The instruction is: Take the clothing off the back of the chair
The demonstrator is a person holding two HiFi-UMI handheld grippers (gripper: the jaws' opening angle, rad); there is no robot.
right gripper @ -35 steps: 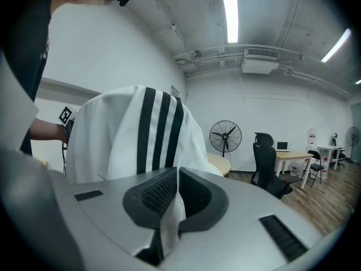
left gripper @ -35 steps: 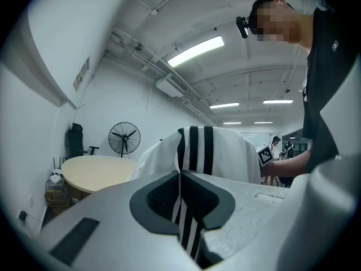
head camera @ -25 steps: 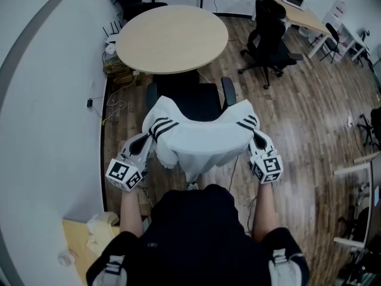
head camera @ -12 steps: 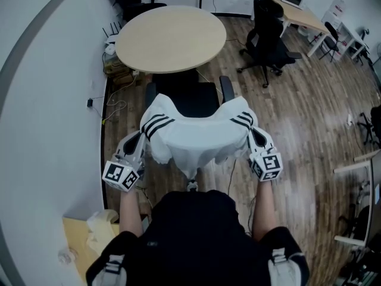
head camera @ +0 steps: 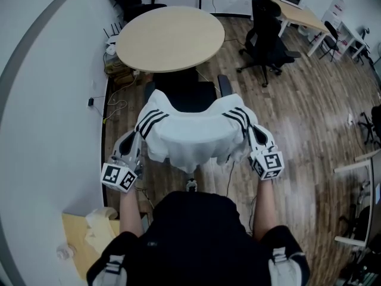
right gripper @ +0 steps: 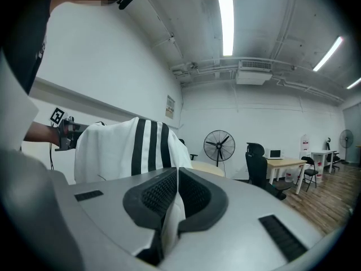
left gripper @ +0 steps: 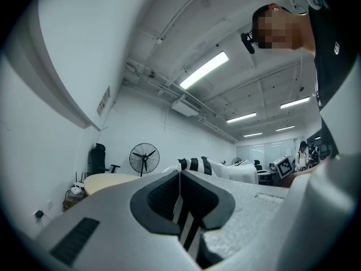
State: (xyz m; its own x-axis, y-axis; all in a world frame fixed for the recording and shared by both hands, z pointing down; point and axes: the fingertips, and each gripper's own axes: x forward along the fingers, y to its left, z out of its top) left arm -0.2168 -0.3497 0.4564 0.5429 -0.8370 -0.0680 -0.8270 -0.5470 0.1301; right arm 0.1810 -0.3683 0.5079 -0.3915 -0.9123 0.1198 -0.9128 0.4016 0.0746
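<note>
Nearest the camera stands a person [head camera: 190, 237] in a black top, forearms stretched forward, a grey matte tool with a checkered marker cube in each hand. The left gripper [left gripper: 180, 176] has its ribbed black pads pressed together on a fold of black-and-white striped fabric. The right gripper [right gripper: 176, 174] is likewise clamped, on a fold of plain white cloth.

Between them stretches the clothing [head camera: 193, 139], a soft white garment with three black stripes at each shoulder, sagging in loose folds. It spans the back of a black chair [head camera: 190, 97], just beyond the hands; whether it touches the backrest cannot be told.

Beyond the chair is a round table [head camera: 169, 37] with a smooth pale top. The floor [head camera: 309, 112] is dark wood planks. Far right stands a black office chair [head camera: 268, 37], and a round-caged pedestal fan [right gripper: 219, 145] by the far wall.
</note>
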